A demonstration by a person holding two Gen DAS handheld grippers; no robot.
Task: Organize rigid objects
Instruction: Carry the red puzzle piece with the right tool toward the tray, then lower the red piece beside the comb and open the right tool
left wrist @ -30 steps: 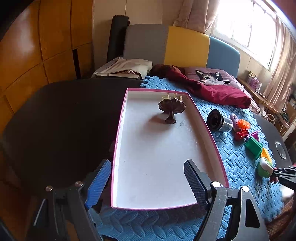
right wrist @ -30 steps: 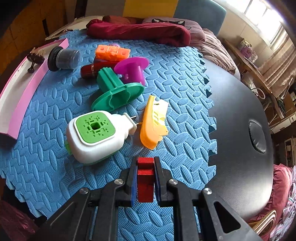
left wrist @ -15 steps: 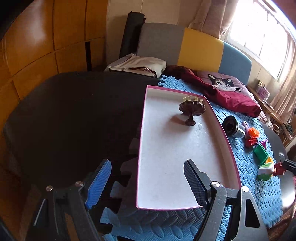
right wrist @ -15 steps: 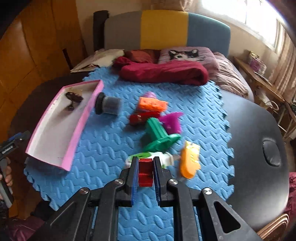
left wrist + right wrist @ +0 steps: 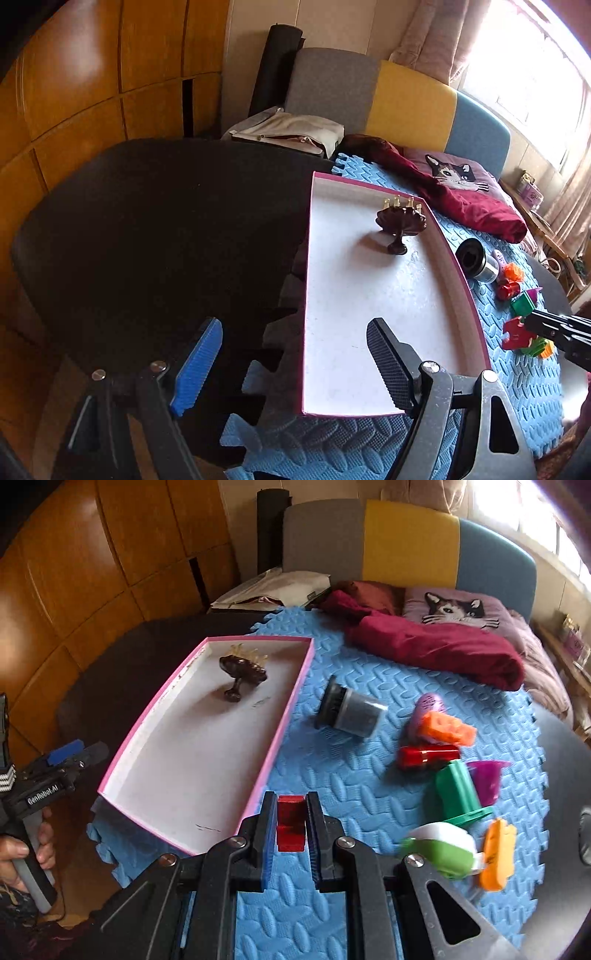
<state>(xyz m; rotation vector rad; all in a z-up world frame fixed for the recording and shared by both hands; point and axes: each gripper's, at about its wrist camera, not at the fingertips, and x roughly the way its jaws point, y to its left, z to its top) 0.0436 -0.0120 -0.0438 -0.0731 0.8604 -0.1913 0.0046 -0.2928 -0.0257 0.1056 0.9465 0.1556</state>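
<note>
Left edge of the right wrist view: the left gripper (image 5: pixel 79 751) is held in a hand (image 5: pixel 22 849) beside the near left corner of the tray. In the left wrist view its jaws stand wide apart with nothing between them, aimed along the tray's left wall. Judgement: it has no part in this step and should stay outside the rim so the drop zone is unobstructed.

Centre left: the pink-rimmed tray (image 5: pixel 275 738) lies on the blue foam mat (image 5: pixel 351 775), which covers the dark table (image 5: pixel 155 229). Its white floor holds one brown comb-like piece (image 5: pixel 242 672) in the upper part; the lower part is bare.

Lower centre: the right gripper (image 5: pixel 291 827) has its jaws closed narrowly on a red block (image 5: pixel 291 825), held upright above the mat, just outside the tray's right wall near the lower corner.

Procedure, as judged from the layout:
1. Carry the red block leftward over the right wall, high enough that it does not touch the rim.
2. Lower it over the bare lower floor, well apart from the brown comb-like piece.
3. Part the jaws only when the block is at or near the floor, so it does not bounce or tip.

Right: the dark jar (image 5: pixel 351 712), orange block (image 5: pixel 448 729), red cylinder (image 5: pixel 428 757), green piece (image 5: pixel 458 790) and remaining toys lie loose on the mat, not yet sorted.
</note>
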